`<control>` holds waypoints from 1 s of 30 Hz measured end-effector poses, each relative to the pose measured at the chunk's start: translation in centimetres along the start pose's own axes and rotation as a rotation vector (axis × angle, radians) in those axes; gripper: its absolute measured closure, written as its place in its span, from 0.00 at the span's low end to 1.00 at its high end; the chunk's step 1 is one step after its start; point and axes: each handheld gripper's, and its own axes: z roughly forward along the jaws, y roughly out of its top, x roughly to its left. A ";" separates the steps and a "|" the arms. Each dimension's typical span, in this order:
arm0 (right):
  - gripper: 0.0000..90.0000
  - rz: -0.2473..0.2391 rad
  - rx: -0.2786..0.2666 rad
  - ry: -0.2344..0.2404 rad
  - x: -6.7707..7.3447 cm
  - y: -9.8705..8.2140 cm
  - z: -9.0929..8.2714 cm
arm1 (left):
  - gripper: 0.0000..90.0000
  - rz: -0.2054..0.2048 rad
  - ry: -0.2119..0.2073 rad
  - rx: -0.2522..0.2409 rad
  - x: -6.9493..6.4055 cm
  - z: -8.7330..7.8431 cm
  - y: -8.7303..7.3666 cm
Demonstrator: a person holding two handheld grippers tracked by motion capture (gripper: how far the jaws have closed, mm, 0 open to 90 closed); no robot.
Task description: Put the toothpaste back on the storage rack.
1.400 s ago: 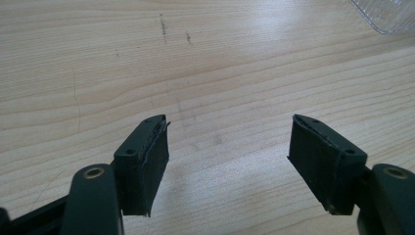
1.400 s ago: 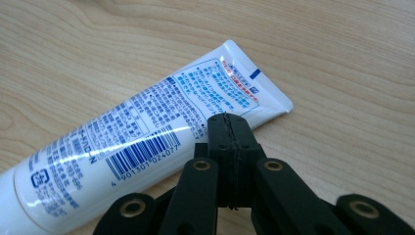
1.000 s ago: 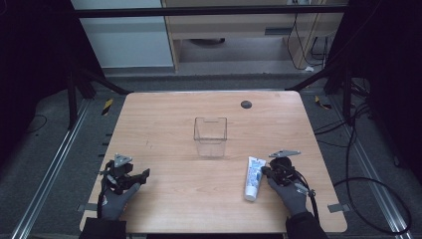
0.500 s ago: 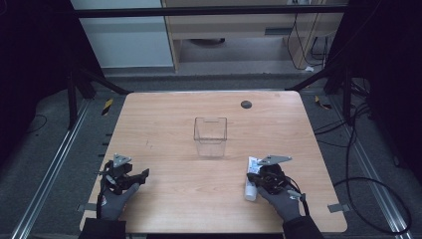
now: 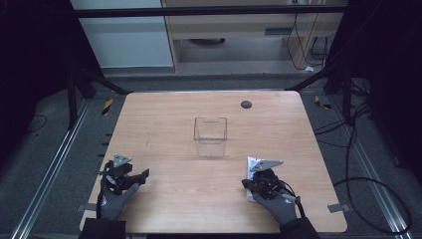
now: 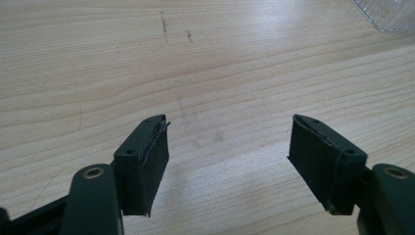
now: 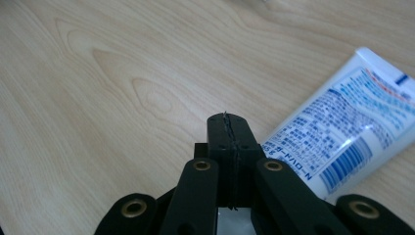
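Observation:
A white tube with blue print [image 7: 347, 142] lies flat on the wooden table [image 5: 174, 114], running up to the right beside my right gripper [image 7: 228, 119]. That gripper's jaws are shut pad to pad with nothing between them. In the high view the right gripper [image 5: 254, 180] sits over the near part of the tube [image 5: 254, 163] and hides most of it. My left gripper [image 6: 227, 147] is open over bare wood near the front left corner, seen from above as the left gripper [image 5: 137, 177]. A clear square container [image 5: 210, 137] stands upright at the table's middle.
A small dark round spot [image 5: 246, 104] marks the far part of the table. The container's corner [image 6: 386, 12] shows ahead and to the right of the left jaws. Dark floor, rails and cables surround the table.
My right gripper has slid left, from beside the tube to over its near part. The left gripper has stayed put.

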 end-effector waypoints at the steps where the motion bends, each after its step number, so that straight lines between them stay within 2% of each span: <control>1: 1.00 -0.003 0.020 -0.002 0.0 -0.4 -0.2 | 0.33 0.000 0.000 0.000 0.0 0.0 0.0; 5: 1.00 -0.001 0.034 -0.012 -0.3 -1.2 -0.7 | 0.33 0.000 0.000 0.000 0.0 0.0 0.0; 12: 1.00 0.017 0.042 -0.010 -0.7 -1.6 -1.3 | 0.33 0.000 -0.001 0.001 0.1 0.0 0.0; 24: 1.00 0.028 0.049 -0.040 -1.5 -2.2 -2.1 | 0.33 -0.002 -0.002 0.002 0.1 0.0 0.0; 30: 0.99 0.034 0.023 -0.019 -1.5 -2.0 -2.6 | 0.33 -0.005 -0.003 0.001 0.2 0.1 0.0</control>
